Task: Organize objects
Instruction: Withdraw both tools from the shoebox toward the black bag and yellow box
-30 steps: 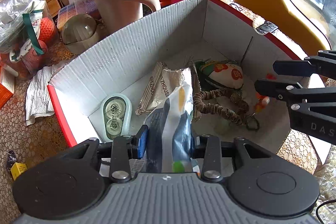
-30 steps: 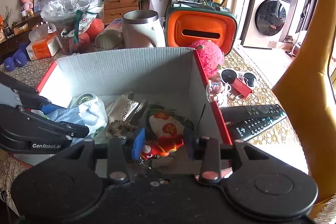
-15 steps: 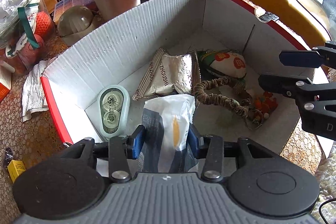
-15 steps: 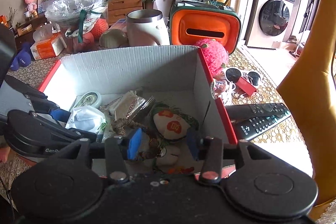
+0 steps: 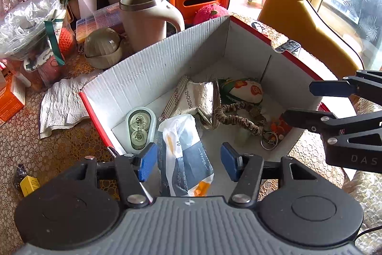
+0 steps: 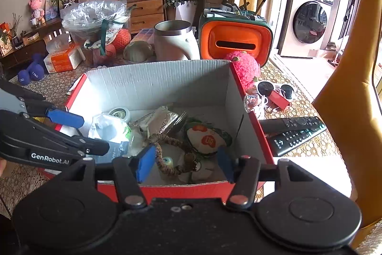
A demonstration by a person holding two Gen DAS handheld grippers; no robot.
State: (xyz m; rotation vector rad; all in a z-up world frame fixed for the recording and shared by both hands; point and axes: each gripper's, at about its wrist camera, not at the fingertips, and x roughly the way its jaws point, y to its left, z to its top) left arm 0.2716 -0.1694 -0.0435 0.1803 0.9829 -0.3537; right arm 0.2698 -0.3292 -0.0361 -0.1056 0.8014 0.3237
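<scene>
My left gripper (image 5: 188, 164) has just been opening, and the tissue pack (image 5: 185, 154) lies loose between its fingers at the near edge of the box (image 5: 148, 78). My right gripper (image 6: 182, 165) has also just been opening, holding nothing, above the near wall. Farther in lie a tape roller (image 5: 140, 127), a foil packet (image 5: 198, 99) and a stuffed toy (image 5: 246, 91).

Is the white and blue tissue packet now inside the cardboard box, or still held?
Inside: the tissue packet lies on the box floor, between the left gripper's just-opened pads, untouched.
</scene>
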